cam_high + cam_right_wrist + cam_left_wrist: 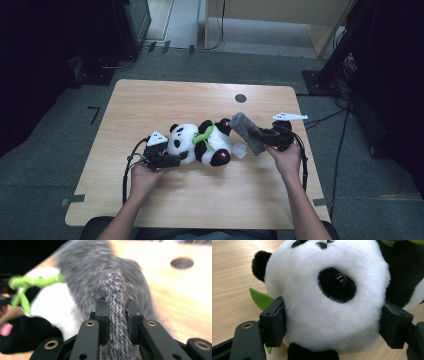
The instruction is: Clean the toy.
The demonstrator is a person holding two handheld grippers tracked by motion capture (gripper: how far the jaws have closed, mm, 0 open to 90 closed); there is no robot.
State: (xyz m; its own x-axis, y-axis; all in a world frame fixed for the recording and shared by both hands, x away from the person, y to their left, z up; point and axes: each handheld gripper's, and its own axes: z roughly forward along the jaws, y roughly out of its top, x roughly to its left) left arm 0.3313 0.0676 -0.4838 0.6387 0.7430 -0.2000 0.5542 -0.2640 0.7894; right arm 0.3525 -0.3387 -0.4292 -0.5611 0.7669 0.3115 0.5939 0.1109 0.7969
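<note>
A black and white plush panda (pixel 200 142) with a green leaf collar lies on its side on the wooden table (pixel 150 100). My left gripper (pixel 167 160) is shut on the panda's head (pixel 327 295), one jaw pressing each side of it. A grey knitted cloth (pixel 246 131) hangs by the panda's feet, and my right gripper (pixel 267 137) is shut on it. In the right gripper view the cloth (pixel 110 285) is pinched between the jaws, with the panda (pixel 47 315) behind it at the left.
A round hole (pixel 240 98) sits in the table's far right part. A white tag (pixel 239 150) lies beside the panda. Dark stands and cables surround the table on the floor.
</note>
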